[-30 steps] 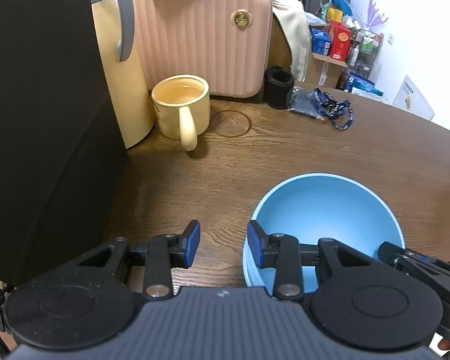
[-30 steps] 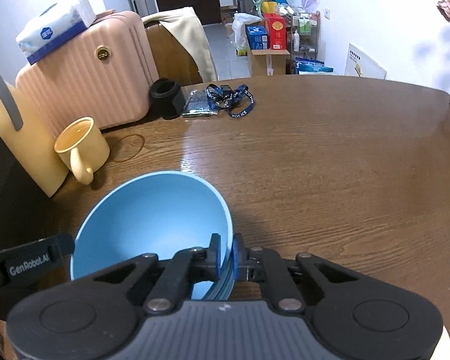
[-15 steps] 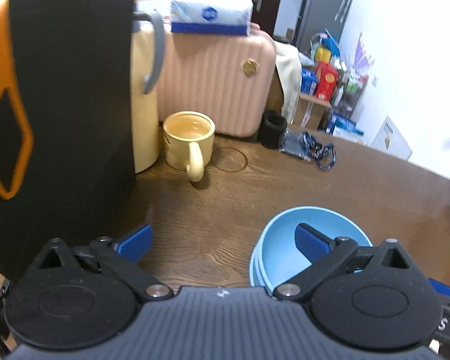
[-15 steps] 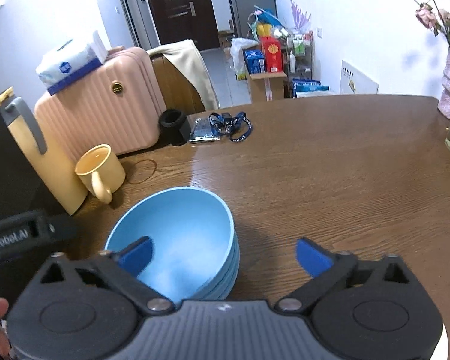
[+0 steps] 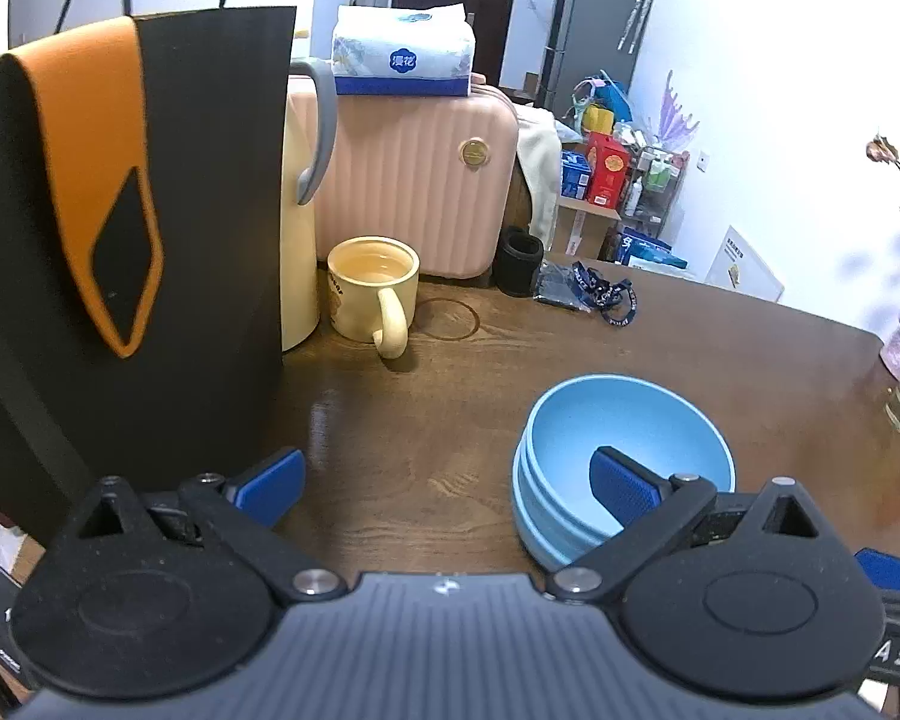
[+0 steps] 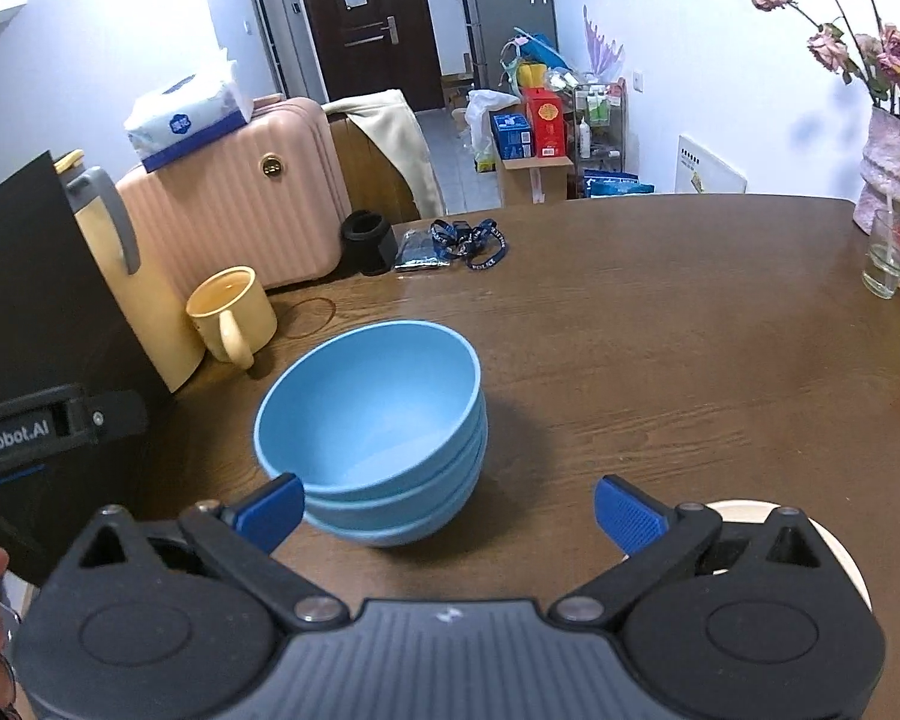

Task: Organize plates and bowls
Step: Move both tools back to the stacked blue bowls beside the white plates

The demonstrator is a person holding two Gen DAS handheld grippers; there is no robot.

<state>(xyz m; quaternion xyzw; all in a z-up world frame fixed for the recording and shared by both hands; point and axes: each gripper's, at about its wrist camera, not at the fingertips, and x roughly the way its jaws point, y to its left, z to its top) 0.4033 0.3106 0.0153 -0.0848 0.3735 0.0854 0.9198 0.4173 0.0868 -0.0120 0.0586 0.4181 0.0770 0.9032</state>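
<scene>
A stack of three light blue bowls stands on the brown wooden table; it also shows in the left wrist view. My right gripper is open and empty, held above and just behind the stack. My left gripper is open and empty, to the left of the stack, with its right finger in front of the bowls. A cream plate lies at the near right, mostly hidden behind the right gripper.
A yellow mug, a cream jug and a black and orange board stand at the left. A pink suitcase, a black cup and blue lanyards are at the back. A glass and vase stand far right.
My right gripper let go of the bowl's rim, opened wide and pulled back and up. My left gripper opened wider and also drew back and up. The bowls stay stacked.
</scene>
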